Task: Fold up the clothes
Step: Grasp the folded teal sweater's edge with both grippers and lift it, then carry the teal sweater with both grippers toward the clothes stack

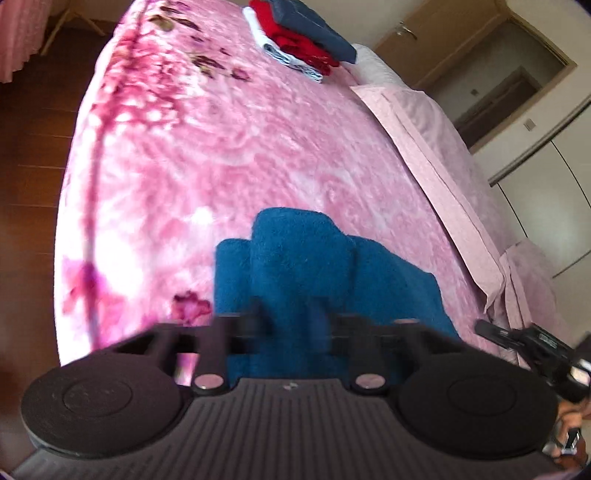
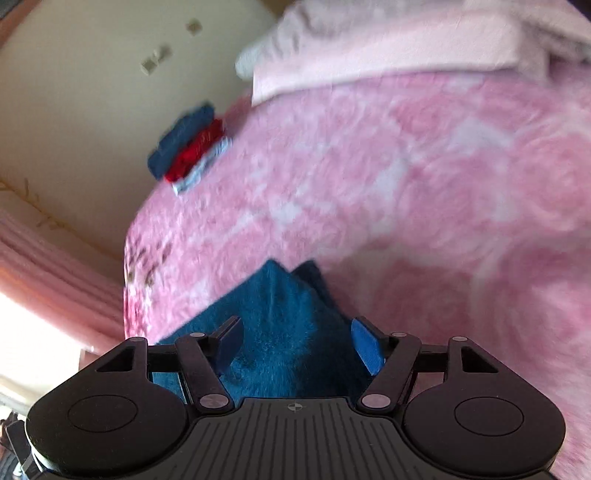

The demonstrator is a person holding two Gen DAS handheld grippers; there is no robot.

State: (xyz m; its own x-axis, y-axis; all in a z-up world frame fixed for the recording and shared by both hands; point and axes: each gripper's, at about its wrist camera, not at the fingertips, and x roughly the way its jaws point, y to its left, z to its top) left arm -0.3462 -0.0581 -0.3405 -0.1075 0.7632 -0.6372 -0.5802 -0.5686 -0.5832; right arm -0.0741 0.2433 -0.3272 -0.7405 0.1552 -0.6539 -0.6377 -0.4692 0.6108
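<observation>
I am working on a teal towel (image 1: 325, 266) lying partly folded on the pink bed (image 1: 229, 147). My left gripper (image 1: 295, 321) is pinching its near edge, jaws pressed together on the cloth. My right gripper (image 2: 295, 343) is spread wide, straddling a raised corner without gripping. A stack of folded clothes (image 1: 295, 33) is sitting at the far side; this fold appears unfinished.

Both wrist cameras look down, seemingly close, sharing bed (image 1: 258, 147).
</observation>
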